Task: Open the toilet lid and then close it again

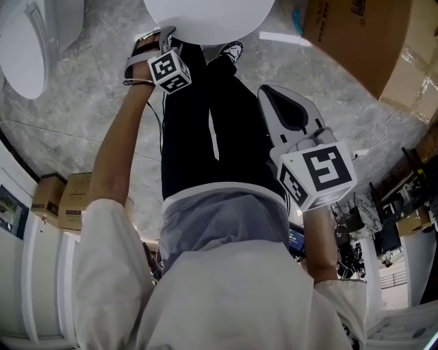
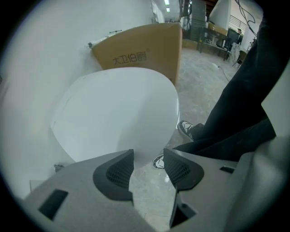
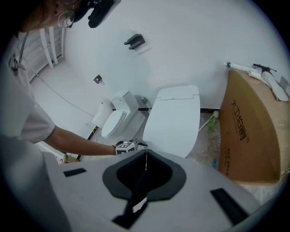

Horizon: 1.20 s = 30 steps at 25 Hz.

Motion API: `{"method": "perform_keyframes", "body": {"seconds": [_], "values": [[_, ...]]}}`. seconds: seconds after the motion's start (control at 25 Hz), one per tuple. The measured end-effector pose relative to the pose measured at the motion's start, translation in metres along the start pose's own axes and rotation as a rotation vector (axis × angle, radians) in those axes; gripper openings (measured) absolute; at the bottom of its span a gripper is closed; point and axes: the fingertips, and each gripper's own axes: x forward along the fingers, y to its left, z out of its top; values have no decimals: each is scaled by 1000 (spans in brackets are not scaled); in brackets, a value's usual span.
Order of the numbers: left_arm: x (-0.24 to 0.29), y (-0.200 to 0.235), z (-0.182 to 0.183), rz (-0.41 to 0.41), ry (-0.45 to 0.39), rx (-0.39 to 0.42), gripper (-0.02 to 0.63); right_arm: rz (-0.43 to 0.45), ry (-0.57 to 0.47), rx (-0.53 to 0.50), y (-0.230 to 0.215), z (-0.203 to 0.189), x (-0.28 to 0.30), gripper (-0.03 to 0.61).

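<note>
The lid (image 1: pixel 205 17) lies flat and shut on its toilet, right in front of the person's feet, with its rounded front edge towards them. It shows as a smooth white oval in all three views.

The left gripper (image 1: pixel 156 39) points steeply down at that front edge. Its jaws (image 2: pixel 148 156) are released, with a clear gap between the pads, and the lid's (image 2: pixel 118 113) rim sits just ahead of the tips in line with the gap. Nothing is pinched, and I cannot tell whether a tip touches the rim. This placement looks chosen so one jaw can hook under the lip, the easiest place to lever the lid from, since the hinge is at the far end.

The right gripper (image 1: pixel 268 92) hangs back over the person's dark trousers, well apart from the lid. Its jaws (image 3: pixel 146 152) are clenched on nothing, probably kept out of the lid's swing.

A cardboard box (image 3: pixel 253 127) stands close on one side of the toilet, and a second toilet (image 3: pixel 115 120) stands further off on the other side, on the grey stone floor (image 1: pixel 82 123).
</note>
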Motion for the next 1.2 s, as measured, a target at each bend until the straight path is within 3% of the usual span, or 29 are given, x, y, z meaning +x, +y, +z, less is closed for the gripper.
{"method": "perform_keyframes", "body": {"seconds": [0.2, 0.52, 0.68, 0.88, 1.2], "values": [[-3, 2, 0, 2, 6, -20, 188, -4, -13, 1, 2, 1, -4, 11], [-41, 4, 15, 12, -71, -227, 145, 6, -41, -23, 15, 13, -15, 11], [-63, 5, 24, 32, -106, -292, 105, 5, -61, -42, 20, 22, -23, 11], [-91, 7, 43, 35, -169, -450, 77, -3, -85, -56, 22, 30, -38, 11], [-170, 38, 74, 59, -341, -720, 49, -28, -145, -89, 26, 55, -68, 11]]}}
